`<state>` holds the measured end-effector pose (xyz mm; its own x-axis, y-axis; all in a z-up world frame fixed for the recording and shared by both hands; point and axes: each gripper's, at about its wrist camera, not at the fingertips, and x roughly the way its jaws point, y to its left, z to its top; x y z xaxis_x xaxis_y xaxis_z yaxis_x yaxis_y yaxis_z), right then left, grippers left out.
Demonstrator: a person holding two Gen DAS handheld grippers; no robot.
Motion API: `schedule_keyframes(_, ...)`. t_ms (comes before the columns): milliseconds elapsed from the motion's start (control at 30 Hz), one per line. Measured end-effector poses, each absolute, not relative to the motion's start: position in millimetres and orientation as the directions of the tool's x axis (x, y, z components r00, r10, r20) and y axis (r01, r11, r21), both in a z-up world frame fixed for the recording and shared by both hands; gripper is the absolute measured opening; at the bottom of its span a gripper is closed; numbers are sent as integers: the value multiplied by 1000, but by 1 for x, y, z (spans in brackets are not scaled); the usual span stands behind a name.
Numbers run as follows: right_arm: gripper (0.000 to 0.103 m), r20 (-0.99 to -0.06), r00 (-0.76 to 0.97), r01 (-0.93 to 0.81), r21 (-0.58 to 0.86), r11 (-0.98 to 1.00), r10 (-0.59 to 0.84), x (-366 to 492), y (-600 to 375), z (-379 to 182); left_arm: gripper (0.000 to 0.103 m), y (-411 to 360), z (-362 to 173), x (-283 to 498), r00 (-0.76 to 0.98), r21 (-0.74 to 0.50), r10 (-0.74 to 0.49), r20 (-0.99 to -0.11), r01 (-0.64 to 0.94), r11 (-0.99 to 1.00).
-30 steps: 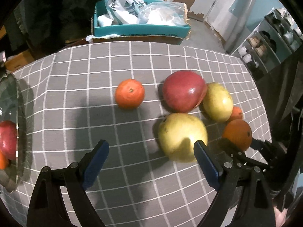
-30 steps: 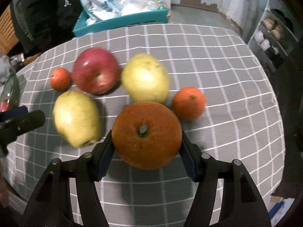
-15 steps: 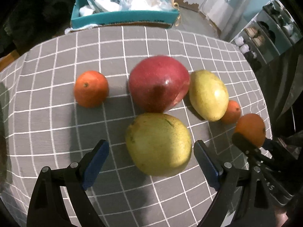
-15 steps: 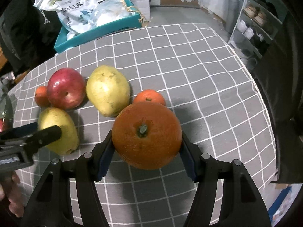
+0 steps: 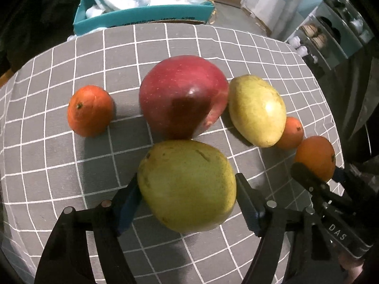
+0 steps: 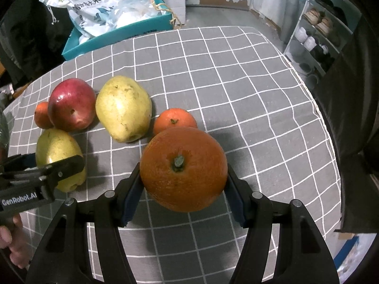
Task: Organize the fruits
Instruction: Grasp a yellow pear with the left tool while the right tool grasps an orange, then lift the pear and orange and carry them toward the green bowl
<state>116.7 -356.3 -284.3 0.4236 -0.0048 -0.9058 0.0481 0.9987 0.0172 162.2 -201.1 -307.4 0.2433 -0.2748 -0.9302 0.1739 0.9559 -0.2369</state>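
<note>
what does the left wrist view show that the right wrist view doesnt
Only the left wrist view shows the left gripper with both pads on the near yellow-green pear; its jaws have just been closing.

Only the right wrist view shows the right gripper clamped on the big round orange, stem facing the camera, and the printed white rice bag.

Both show the red apple, the second pear, two small tangerines, the teal box and the grey checked tablecloth.
</note>
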Motion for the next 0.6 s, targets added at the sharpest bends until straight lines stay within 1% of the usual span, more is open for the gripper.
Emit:
schedule_keyframes(300, 64, -897, 443, 23, 2, 1000, -9, 116, -349, -277, 76, -203, -297, 150, 279, -180, -239, -930, 223, 958)
schedule_keyframes(600, 64, -872, 489, -15, -25, 1000, -14, 113, -336, -253, 76, -193, -263, 137, 369, -133, -225, -902, 259, 957)
